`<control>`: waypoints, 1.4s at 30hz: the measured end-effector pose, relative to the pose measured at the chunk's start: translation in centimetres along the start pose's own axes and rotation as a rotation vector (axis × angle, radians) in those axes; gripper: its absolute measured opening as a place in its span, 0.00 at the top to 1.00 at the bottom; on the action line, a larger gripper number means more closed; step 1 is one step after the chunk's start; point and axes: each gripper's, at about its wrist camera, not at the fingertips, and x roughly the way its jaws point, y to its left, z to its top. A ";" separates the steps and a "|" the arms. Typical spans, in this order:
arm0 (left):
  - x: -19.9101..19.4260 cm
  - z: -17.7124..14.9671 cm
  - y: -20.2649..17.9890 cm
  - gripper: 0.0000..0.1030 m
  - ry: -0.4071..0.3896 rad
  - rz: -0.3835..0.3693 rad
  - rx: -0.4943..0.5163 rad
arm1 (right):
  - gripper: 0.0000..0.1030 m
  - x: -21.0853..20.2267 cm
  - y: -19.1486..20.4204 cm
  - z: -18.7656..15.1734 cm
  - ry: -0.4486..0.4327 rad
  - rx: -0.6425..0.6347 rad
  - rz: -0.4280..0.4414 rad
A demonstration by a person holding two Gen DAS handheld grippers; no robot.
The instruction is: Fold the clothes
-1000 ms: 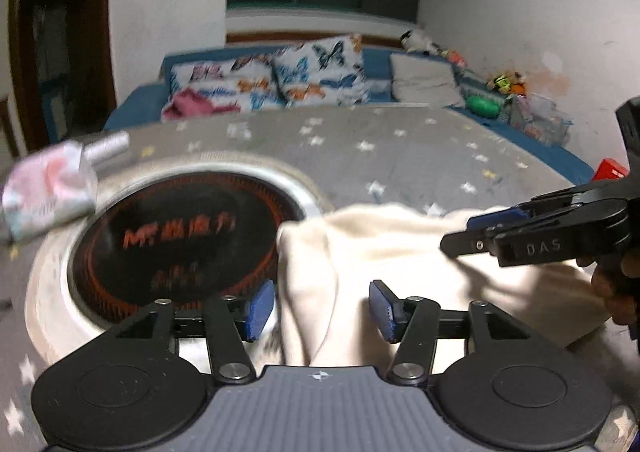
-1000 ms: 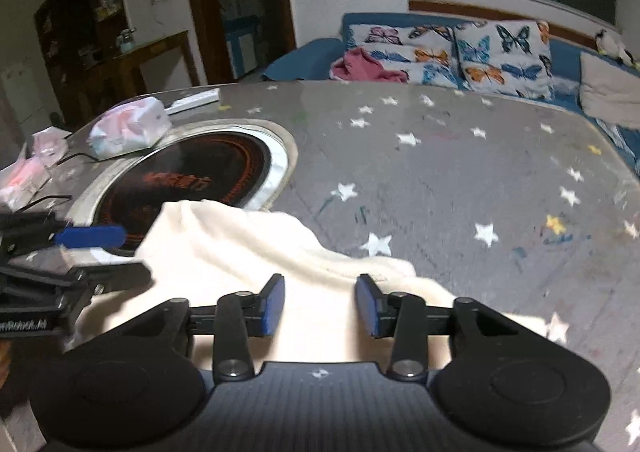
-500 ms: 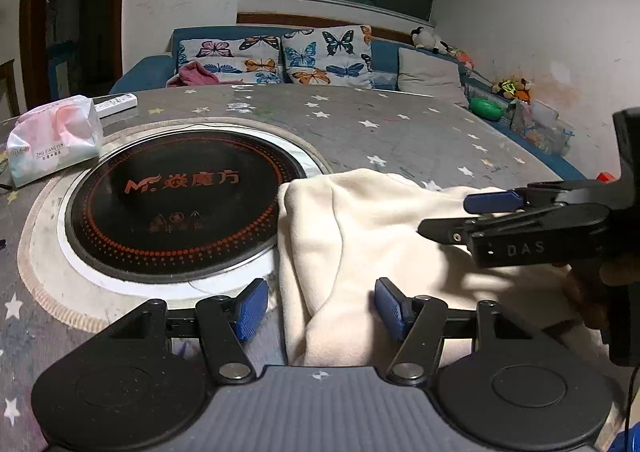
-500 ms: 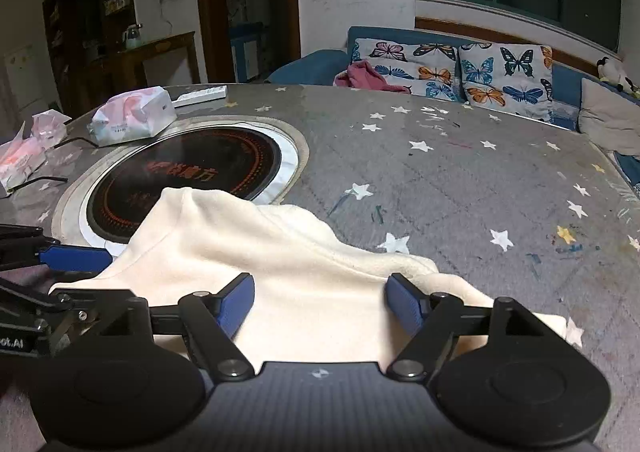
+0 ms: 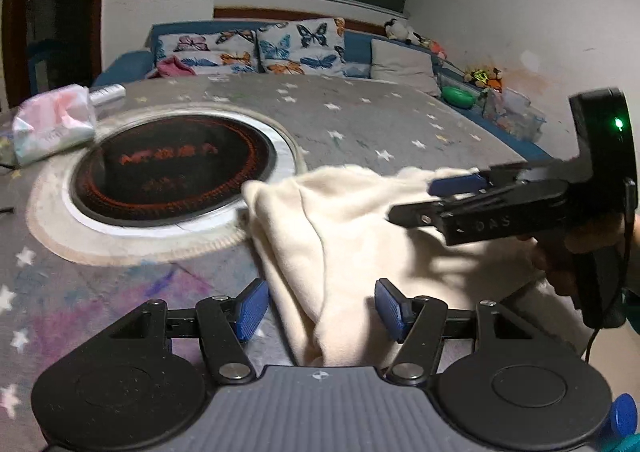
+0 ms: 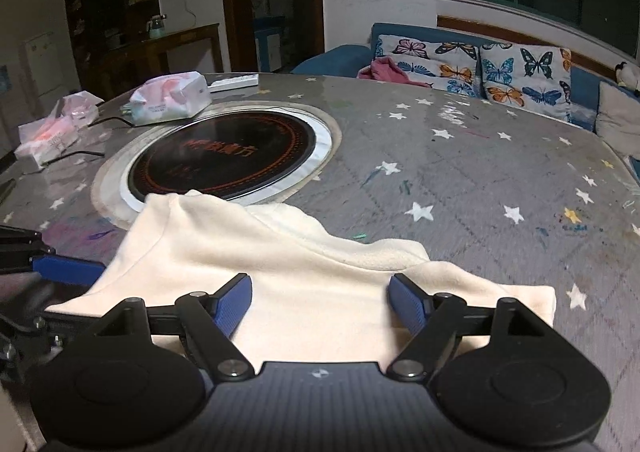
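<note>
- The left gripper (image 5: 318, 306) has its blue pads apart. A fold of the cream cloth (image 5: 360, 236) runs between them, but the pads do not press on it.
- The right gripper (image 6: 320, 304) has just been opening its jaws. Now they stand wide, with the cloth lying flat between them and not pinched.
- So no gripper holds the cloth right now. It looks like a let-go after one fold, before the next grab.
- The cloth lies on the gray star table (image 6: 480, 172), close to the person. Its far corner laps over the pale ring around the black round cooker (image 6: 224, 156).
- In the left view the right gripper (image 5: 456, 194) hangs over the right side of the cloth, with a hand (image 5: 560, 260) on its grip.
- The cloth is bumpy, not flat. One ridge rises near the left pads, and another runs across the middle in the right view.
- To fold well, I think each gripper should pick one clear edge or corner, not a bump in the middle.
- Pinch both layers so they do not slide apart.
- Lift both sides at the same time and keep the edge straight.
- Keep the cloth off the cooker when pulling it.
- Farther off sit a tissue pack (image 6: 172, 96) and a blue couch (image 6: 460, 60) with butterfly pillows.
</note>
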 end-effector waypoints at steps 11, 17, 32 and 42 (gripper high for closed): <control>2.4 4.6 -1.2 0.50 -0.079 0.020 0.035 | 0.21 -0.6 -2.4 1.1 -0.034 0.095 -0.064; 6.4 5.5 -1.4 0.54 -0.026 0.059 0.085 | 0.19 0.2 -4.2 1.3 -0.012 0.129 -0.113; 8.5 5.7 -1.3 0.52 0.017 0.102 0.092 | 0.12 0.4 -4.9 1.4 -0.005 0.128 -0.212; 9.5 6.0 -1.8 0.46 0.035 0.123 0.113 | 0.12 0.6 -6.1 0.9 0.029 0.097 -0.305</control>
